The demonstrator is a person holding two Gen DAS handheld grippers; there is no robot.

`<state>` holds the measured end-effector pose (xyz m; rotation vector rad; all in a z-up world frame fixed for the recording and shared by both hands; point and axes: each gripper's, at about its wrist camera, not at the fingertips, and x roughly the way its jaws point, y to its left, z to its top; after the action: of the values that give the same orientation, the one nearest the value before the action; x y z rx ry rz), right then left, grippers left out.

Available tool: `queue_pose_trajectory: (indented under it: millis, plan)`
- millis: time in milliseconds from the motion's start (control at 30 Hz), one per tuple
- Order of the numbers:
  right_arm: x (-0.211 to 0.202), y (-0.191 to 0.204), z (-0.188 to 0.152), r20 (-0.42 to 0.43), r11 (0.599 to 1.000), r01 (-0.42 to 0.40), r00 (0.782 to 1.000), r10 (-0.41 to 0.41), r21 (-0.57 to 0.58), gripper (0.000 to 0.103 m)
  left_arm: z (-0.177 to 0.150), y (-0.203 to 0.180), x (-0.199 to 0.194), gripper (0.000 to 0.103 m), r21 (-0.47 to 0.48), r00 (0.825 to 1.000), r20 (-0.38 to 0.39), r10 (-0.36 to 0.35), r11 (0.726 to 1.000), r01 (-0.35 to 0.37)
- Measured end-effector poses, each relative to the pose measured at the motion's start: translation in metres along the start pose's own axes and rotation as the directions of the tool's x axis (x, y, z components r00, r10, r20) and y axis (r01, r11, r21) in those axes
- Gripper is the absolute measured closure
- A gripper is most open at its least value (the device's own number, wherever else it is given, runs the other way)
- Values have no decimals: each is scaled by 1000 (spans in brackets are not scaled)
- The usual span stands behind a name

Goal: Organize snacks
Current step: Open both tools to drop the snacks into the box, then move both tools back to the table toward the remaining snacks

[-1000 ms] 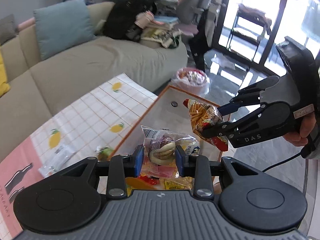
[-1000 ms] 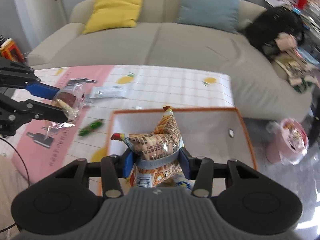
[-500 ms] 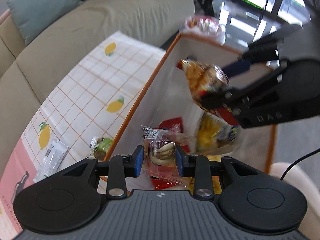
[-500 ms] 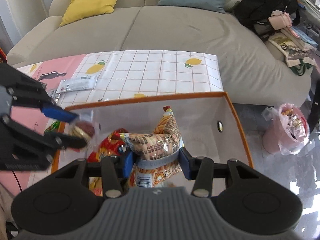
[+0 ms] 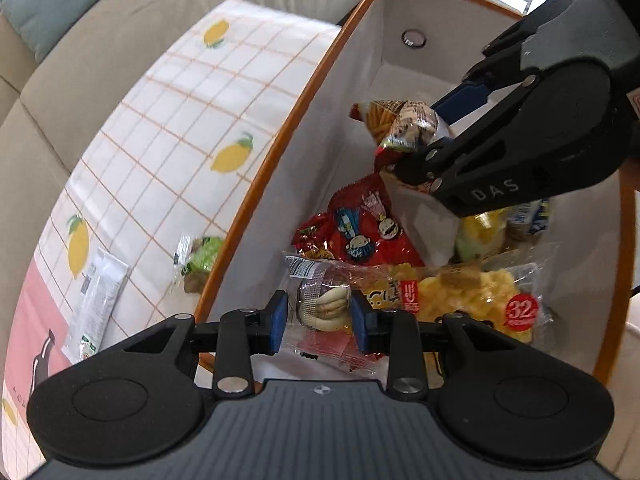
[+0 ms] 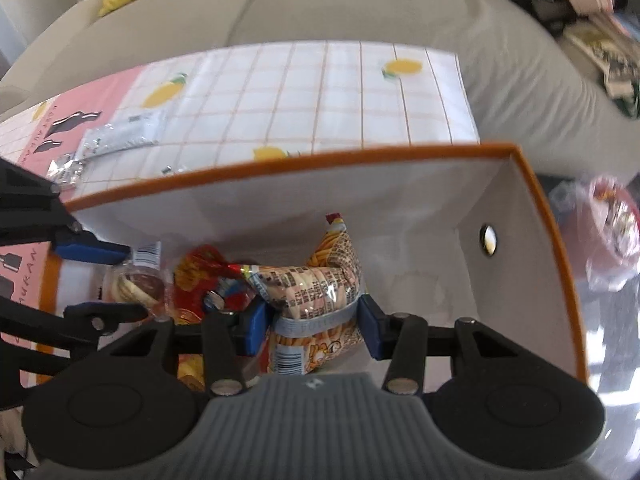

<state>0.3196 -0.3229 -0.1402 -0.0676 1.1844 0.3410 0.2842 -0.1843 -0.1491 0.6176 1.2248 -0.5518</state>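
Observation:
My left gripper is shut on a clear-wrapped cookie pack and holds it inside the orange-rimmed white box, over a yellow puffed-snack bag and a red cartoon bag. My right gripper is shut on an orange fries-snack bag, also inside the box, nearer its far end. The right gripper shows in the left wrist view with the fries bag. The left gripper shows in the right wrist view with the cookie pack.
On the lemon-print tablecloth beside the box lie a white sachet and a green-wrapped snack. A beige sofa stands behind the table. A pink bag sits on the floor to the right.
Both grippers have moved from above the box down into it, each still holding its snack. The cameras now look down into the box.

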Motion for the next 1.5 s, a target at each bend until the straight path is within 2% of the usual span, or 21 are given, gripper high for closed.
queue_pose_trajectory:
  millis: [200,333,467,600,633,667,733,1033,1300,1500]
  plan:
    - [13,3,-1,-42,1000,12,999,-12,-2,56,2,0,6,66,-7,999,-32,8,1000,-9]
    - [14,8,0,-54,1000,20,998,-21,-10,50,4,-8,9,64,20,997,-60,47,999,-46]
    - [12,5,0,-76,999,26,997,-23,27,48,6,-14,12,63,44,996,-62,69,997,-66]
    - [6,2,0,-74,998,24,997,-20,54,41,1,-14,8,54,40,997,-50,62,997,-60]
    - [4,2,0,-73,998,24,997,-20,61,38,0,-14,6,49,38,997,-45,63,997,-62]
    - [3,2,0,-73,997,25,997,-19,69,36,-2,-14,4,43,39,997,-35,67,997,-66]
    - [-2,0,0,-65,995,21,998,-14,94,31,-8,-11,-5,38,38,997,-14,75,996,-74]
    - [-43,9,-8,27,986,0,1000,-5,164,31,-29,0,-61,32,-55,992,118,34,998,-28]
    - [-96,31,-21,174,975,-58,985,21,215,28,-59,13,-121,32,-151,969,243,50,988,-13]
    - [-123,58,-27,227,965,-131,971,79,225,28,-87,34,-153,32,-230,946,319,56,973,20]
